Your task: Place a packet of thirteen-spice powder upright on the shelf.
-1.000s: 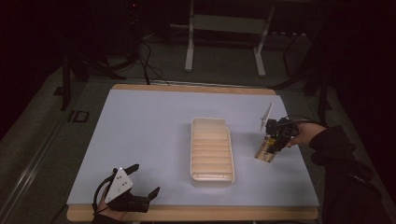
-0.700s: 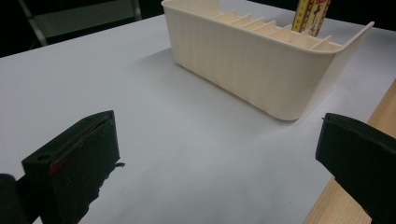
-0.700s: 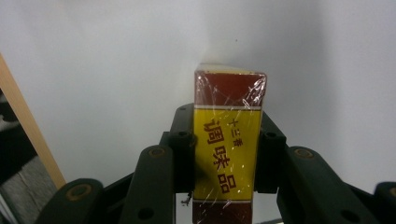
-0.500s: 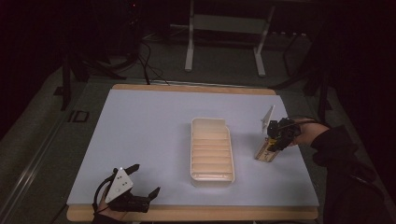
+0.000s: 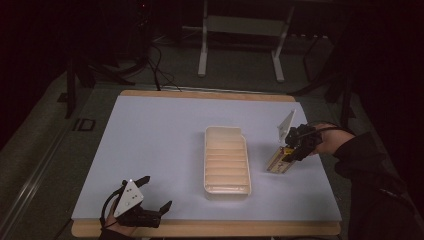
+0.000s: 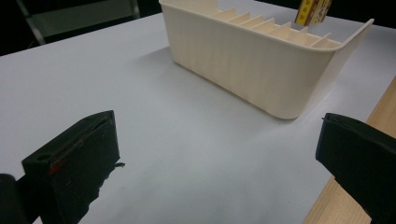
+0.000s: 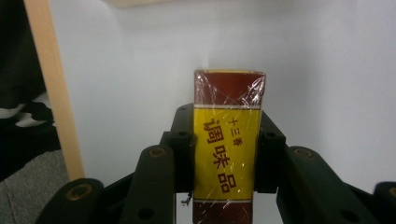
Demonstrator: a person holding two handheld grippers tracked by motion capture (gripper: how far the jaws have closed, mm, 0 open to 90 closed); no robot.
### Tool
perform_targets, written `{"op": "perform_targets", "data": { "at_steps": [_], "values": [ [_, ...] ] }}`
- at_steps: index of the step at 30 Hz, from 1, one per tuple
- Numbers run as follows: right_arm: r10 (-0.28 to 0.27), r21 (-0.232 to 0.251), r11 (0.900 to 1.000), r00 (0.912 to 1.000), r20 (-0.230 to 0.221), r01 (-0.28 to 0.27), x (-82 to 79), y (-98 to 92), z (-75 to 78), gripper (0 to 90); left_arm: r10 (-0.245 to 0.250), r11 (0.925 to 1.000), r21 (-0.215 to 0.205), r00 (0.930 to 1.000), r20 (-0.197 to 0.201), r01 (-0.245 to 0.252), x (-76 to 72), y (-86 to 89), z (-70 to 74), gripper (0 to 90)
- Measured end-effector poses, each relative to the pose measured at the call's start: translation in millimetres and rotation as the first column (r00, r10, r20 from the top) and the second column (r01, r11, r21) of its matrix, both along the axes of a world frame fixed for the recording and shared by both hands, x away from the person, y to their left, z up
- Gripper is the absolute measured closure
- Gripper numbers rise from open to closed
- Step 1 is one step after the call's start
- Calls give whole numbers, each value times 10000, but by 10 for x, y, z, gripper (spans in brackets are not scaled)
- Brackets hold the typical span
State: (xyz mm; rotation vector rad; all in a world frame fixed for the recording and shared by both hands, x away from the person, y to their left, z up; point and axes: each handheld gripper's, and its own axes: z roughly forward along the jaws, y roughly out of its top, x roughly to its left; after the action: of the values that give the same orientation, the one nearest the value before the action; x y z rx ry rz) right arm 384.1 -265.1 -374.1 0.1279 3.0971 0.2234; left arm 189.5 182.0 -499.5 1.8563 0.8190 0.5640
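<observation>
1. We see the bench (image 5: 165, 145), covered by a pale sheet with a wooden edge showing at the near and far sides; it carries everything here.
2. The tray (image 5: 226, 161) is a cream plastic bin with a row of cross dividers. Its long axis runs from our side to the far side, and it sits near the middle of the bench.
3. The left gripper (image 5: 141, 207) is at the near left corner, well apart from the tray. Its fingers (image 6: 79, 163) are spread wide with nothing between them, and they face the tray's long wall.
4. The right gripper (image 5: 289, 154) is just right of the tray. Its fingers (image 7: 184, 149) have just closed and now pinch the box on its two narrow sides.
5. The box (image 5: 281, 161) is small, slim and wrapped in clear film. In the high view its long axis slants from the gripper down toward the near left, with its lower end close to the bench; we cannot tell whether it touches.
6. In the right gripper view the box (image 7: 229, 144) points straight out along the fingers. Its face is yellow with dark red bands at both ends.
7. The writing is dark red Chinese, running lengthwise: large "调味品", with smaller "十三香" beside it.
</observation>
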Motion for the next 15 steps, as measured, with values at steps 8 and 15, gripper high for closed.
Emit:
{"op": "perform_targets", "data": {
  "at_steps": [8,15],
  "values": [
    [182,234,9996,9998,103,-184,-47,120,149,674,-19,10000,-3,10000,6,19,2,0,0,0],
    [203,646,9977,9997,149,-212,-72,242,249,674,-13,10000,-7,10000,-3,13,5,1,-1,0]
  ]
}}
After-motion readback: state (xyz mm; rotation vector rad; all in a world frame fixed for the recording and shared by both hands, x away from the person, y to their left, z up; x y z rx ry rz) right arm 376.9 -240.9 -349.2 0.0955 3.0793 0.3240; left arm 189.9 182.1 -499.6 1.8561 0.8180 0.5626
